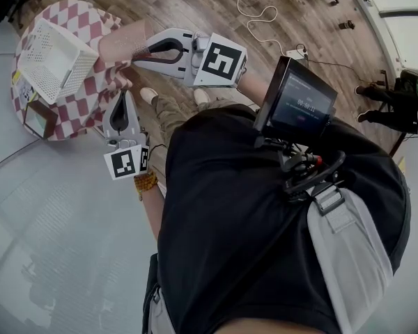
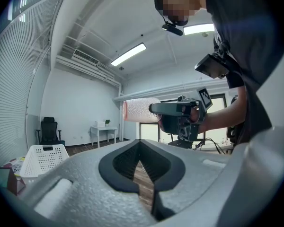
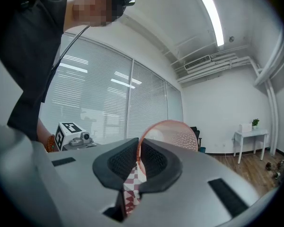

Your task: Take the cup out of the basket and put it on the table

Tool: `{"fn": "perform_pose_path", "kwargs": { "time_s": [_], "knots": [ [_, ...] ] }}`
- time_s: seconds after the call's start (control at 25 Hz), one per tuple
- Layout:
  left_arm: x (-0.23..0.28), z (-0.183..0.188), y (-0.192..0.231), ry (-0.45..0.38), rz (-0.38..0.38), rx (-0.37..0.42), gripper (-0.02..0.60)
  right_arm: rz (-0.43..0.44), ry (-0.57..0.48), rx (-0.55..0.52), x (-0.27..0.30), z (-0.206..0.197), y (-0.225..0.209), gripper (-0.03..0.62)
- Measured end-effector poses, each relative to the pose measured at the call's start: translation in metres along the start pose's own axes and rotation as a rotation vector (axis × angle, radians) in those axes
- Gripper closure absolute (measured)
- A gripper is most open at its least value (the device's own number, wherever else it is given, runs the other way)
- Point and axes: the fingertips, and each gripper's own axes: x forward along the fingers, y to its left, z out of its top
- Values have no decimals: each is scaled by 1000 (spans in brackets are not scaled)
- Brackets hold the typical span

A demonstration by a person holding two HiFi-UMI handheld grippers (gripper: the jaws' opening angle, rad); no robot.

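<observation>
A pink dotted cup (image 1: 120, 43) hangs on its side over the right edge of the round table, outside the white basket (image 1: 50, 60). My right gripper (image 1: 136, 53) is shut on the cup's rim; in the right gripper view the thin rim (image 3: 141, 148) runs between the pads. The left gripper view shows the cup (image 2: 139, 111) held out level by the right gripper (image 2: 177, 113), with the basket (image 2: 43, 159) low at the left. My left gripper (image 1: 123, 99) sits lower, by the table's near edge. Its jaws (image 2: 143, 167) are shut, with nothing between them.
The table wears a red and white checkered cloth (image 1: 90, 19). A small box (image 1: 38, 120) stands at its near edge. A white cable (image 1: 254, 12) and a power strip (image 1: 296, 53) lie on the wood floor. Another person (image 1: 404, 103) stands at the far right.
</observation>
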Motion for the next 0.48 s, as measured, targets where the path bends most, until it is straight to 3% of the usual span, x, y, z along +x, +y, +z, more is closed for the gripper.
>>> {"fn": "perform_pose_path", "kwargs": {
  "time_s": [0.48],
  "knots": [
    [-4,-22,-30,26,9,-16,575,10,-13,44,-32,-37,30,571]
  ]
}}
